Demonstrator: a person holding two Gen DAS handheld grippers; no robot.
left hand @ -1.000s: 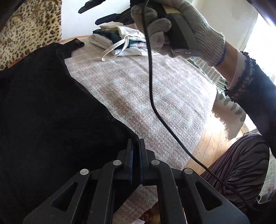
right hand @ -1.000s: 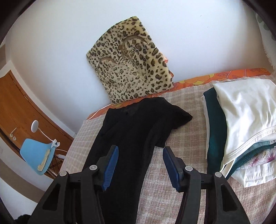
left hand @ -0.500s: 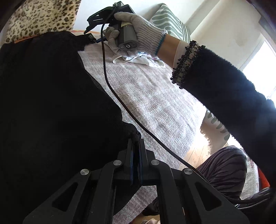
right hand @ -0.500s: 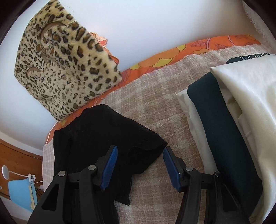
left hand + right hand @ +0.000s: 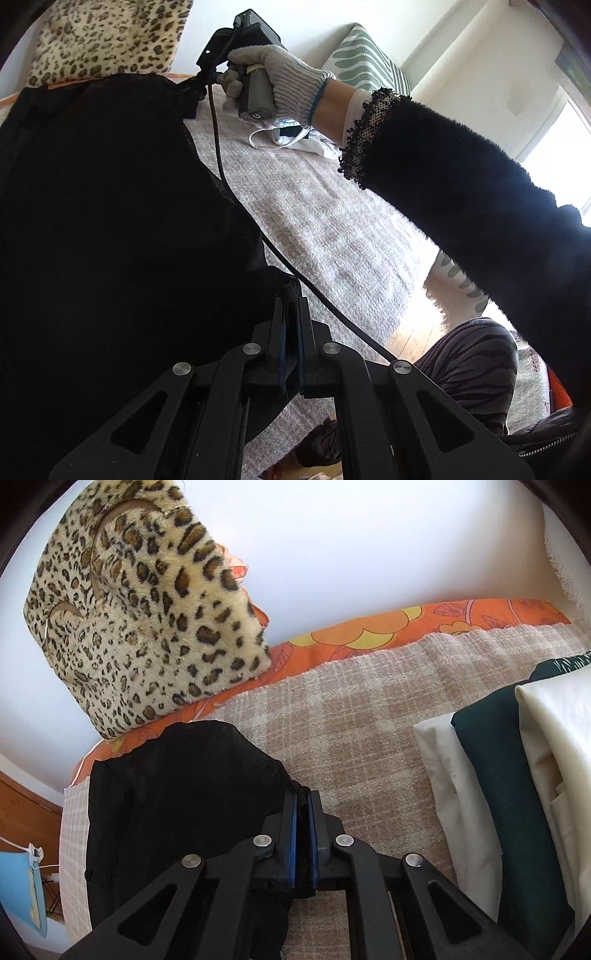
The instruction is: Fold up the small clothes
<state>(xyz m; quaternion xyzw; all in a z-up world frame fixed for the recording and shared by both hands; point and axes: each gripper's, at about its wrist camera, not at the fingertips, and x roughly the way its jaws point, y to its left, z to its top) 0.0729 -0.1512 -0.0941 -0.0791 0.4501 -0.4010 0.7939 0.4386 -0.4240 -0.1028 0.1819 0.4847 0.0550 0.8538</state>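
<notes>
My left camera sits just behind my left jaws, looking down across the bed toward the wall; the black top fills the left of the frame, very close. My right camera looks down past my right jaws at the bed's far edge. Both views share the top, the leopard cushion at upper left, and the blanket.

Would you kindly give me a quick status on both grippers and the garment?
Left gripper shut on black garment edge. Right gripper shut on its sleeve end. Garment flat on checked blanket. Folded clothes stack alongside, apart.
</notes>
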